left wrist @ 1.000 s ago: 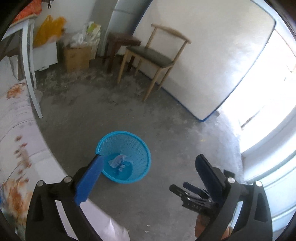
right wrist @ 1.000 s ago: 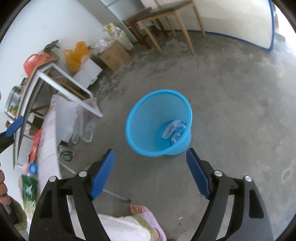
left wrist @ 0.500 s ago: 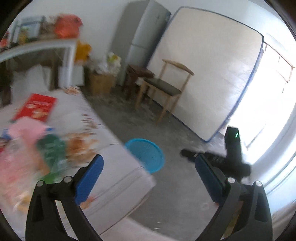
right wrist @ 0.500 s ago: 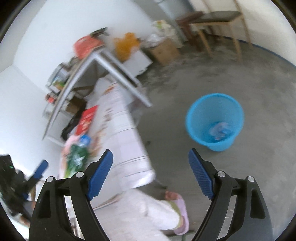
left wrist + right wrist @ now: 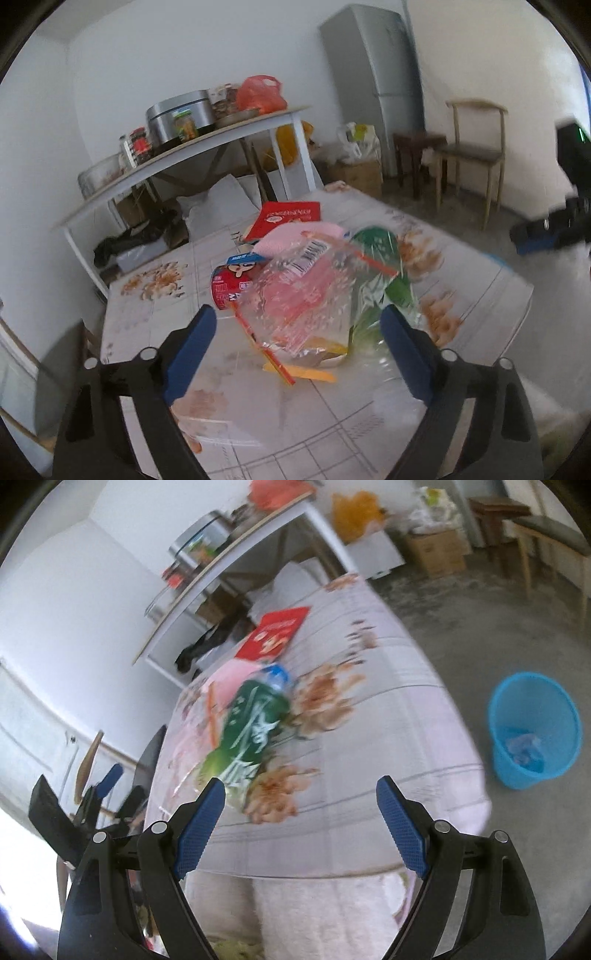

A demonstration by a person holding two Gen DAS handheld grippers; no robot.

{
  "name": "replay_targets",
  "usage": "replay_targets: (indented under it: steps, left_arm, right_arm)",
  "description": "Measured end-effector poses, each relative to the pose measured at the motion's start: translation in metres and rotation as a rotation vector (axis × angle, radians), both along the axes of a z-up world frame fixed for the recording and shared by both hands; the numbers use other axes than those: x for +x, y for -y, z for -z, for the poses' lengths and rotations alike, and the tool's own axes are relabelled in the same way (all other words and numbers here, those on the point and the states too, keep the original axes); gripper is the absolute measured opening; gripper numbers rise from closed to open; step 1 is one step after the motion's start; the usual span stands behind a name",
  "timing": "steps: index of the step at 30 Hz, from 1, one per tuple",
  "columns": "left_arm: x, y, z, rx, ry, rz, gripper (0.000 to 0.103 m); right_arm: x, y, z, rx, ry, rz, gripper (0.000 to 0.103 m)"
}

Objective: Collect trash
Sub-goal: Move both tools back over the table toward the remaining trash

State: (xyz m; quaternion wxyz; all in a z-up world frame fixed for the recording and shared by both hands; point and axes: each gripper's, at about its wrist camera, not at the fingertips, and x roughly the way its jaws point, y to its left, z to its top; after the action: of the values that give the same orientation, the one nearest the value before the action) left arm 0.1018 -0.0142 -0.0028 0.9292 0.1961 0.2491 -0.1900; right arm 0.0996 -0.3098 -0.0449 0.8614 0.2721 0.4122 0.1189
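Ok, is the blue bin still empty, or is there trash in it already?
Not empty. The blue bin stands upright on the floor beside the bed, and the right wrist view shows some crumpled wrappers at its bottom.

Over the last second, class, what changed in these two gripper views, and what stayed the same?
Both views swung from the blue bin on the floor to the litter on the flowered table. The left gripper, jaws closing, now frames a clear plastic bag without touching it. The right gripper stays open and empty; the bin hasn't moved.
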Motion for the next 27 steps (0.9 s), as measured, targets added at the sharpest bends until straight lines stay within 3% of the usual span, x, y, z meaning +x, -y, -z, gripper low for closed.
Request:
replay_targets:
  steps: [6, 12, 17, 19, 23, 27]
  left_arm:
    - [0.017, 0.01, 0.022, 0.134, 0.018, 0.032, 0.074]
    - [0.019, 0.021, 0.042, 0.307, 0.013, 0.102, 0.073]
    - [0.028, 0.02, 0.045, 0.33, -0.015, 0.103, 0.073]
    - [0.028, 0.021, 0.042, 0.345, 0.029, 0.093, 0.071]
    - [0.022, 0.022, 0.036, 0.364, 0.128, 0.06, 0.058]
    - [0.023, 0.02, 0.033, 0.345, 0.169, 0.014, 0.052]
  right_arm:
    - [0.012, -0.028, -0.004, -0.043, -0.004, -0.057, 0.08]
    - [0.027, -0.039, -0.001, -0.037, -0.03, -0.072, 0.08]
    - [0.032, -0.049, 0.006, -0.038, -0.045, -0.091, 0.08]
    - [0.033, -0.052, 0.007, -0.036, -0.044, -0.095, 0.08]
    - [0.032, -0.053, 0.008, -0.034, -0.044, -0.096, 0.08]
    - [0.031, -0.054, 0.008, -0.032, -0.044, -0.093, 0.08]
